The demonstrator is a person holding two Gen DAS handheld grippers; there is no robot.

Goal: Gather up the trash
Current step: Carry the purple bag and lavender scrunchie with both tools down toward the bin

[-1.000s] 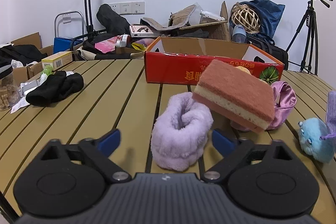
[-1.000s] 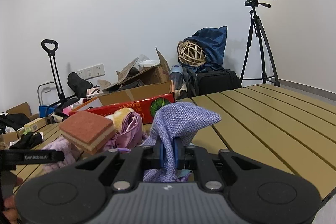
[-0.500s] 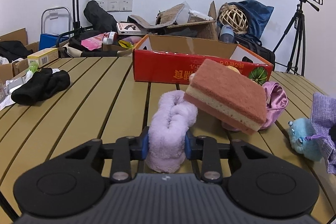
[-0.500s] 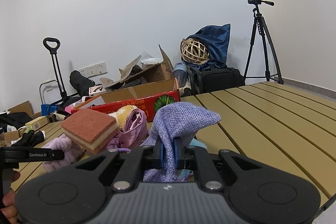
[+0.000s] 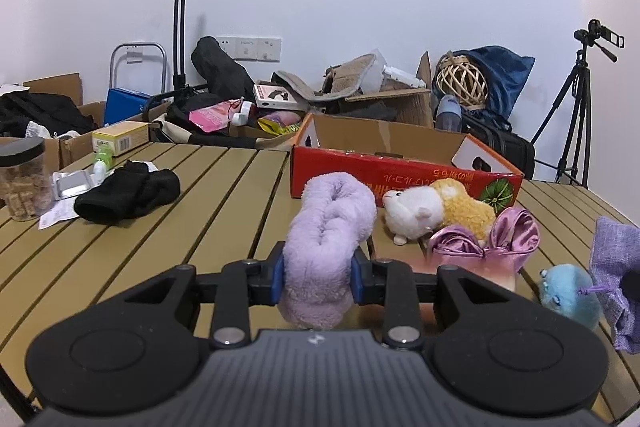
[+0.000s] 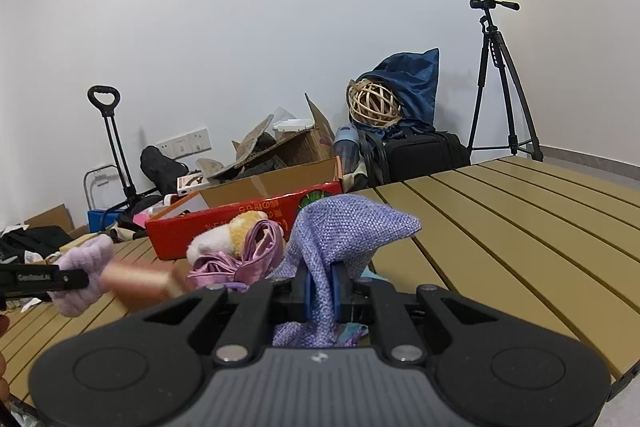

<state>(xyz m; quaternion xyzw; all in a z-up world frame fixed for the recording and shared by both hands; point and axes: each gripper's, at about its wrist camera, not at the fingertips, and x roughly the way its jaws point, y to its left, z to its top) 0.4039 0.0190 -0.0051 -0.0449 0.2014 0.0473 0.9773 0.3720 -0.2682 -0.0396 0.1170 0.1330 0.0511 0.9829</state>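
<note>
The sponge (image 6: 140, 283) is motion-blurred; the purple pouch (image 5: 616, 275) is cut off at the edge.

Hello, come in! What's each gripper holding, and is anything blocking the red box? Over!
Left gripper shut on fluffy purple roll. Right gripper shut on purple woven pouch. Red box open; plush toy sits before it.

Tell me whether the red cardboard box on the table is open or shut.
Open. The red cardboard box has no lid across its top; its brown inner walls show above the red front. Its contents cannot be seen.

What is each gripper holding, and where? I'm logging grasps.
Left gripper: fluffy lilac sock, clamped near its lower end. Right gripper: purple woven pouch, pinched mid-fabric.
</note>
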